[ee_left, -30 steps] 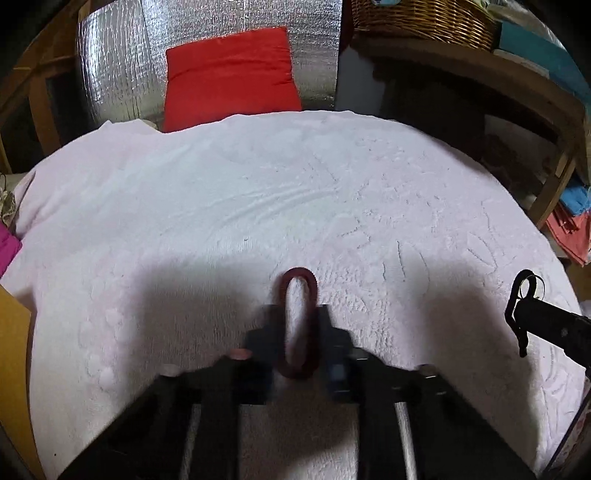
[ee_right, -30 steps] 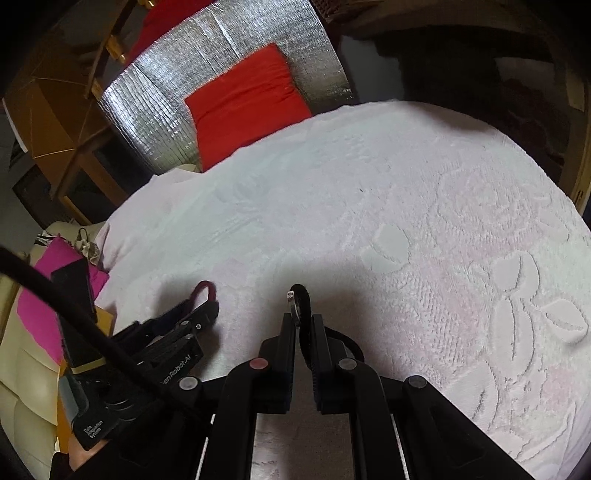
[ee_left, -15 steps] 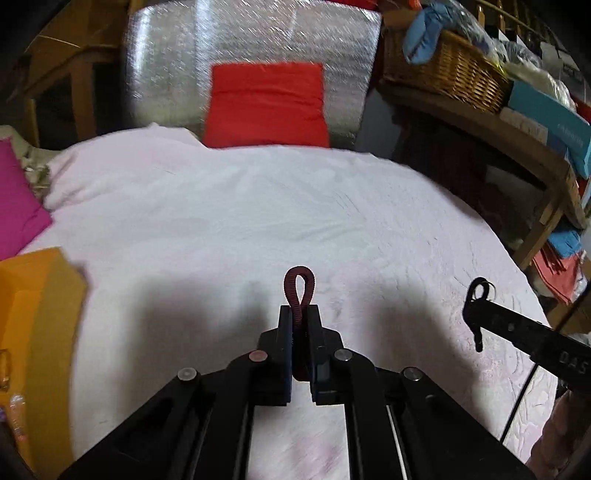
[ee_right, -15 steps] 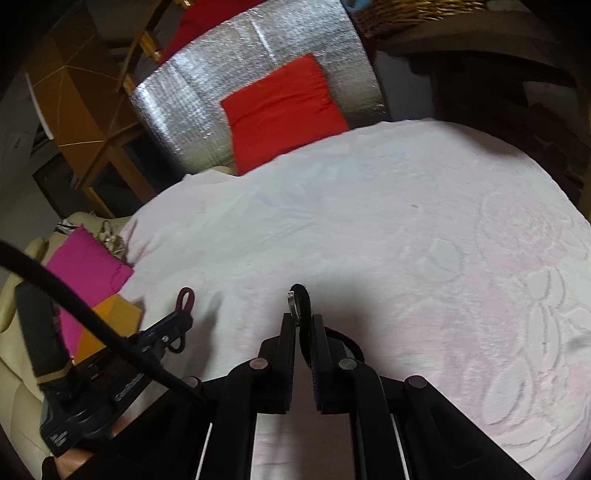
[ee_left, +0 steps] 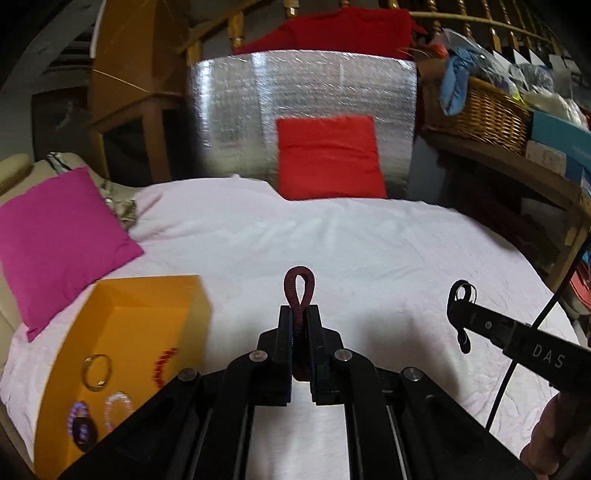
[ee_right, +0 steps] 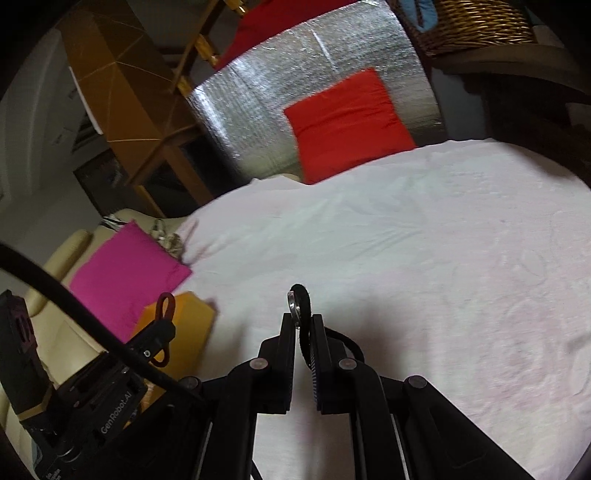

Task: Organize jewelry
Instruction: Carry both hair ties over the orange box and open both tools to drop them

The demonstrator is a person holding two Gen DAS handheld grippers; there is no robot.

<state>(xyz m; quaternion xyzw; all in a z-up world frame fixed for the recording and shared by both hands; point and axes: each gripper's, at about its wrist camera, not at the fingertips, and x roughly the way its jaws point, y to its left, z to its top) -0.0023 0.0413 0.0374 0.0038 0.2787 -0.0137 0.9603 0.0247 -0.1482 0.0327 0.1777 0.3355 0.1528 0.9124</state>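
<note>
My left gripper (ee_left: 300,320) grasps a dark red loop bracelet (ee_left: 299,291); my right gripper (ee_right: 303,325) grasps a black band (ee_right: 301,301); orange box (ee_left: 122,325) at lower left.

You are working in a lived-in home, over a bed (ee_left: 332,236) wearing a white embossed cover, with a red cushion (ee_left: 328,157) and a pink cushion (ee_left: 55,236) lying on it; a wicker basket (ee_left: 476,110) of clothes is sitting on a wooden shelf (ee_left: 517,162), and turned stair spindles (ee_left: 436,22) are showing behind
</note>
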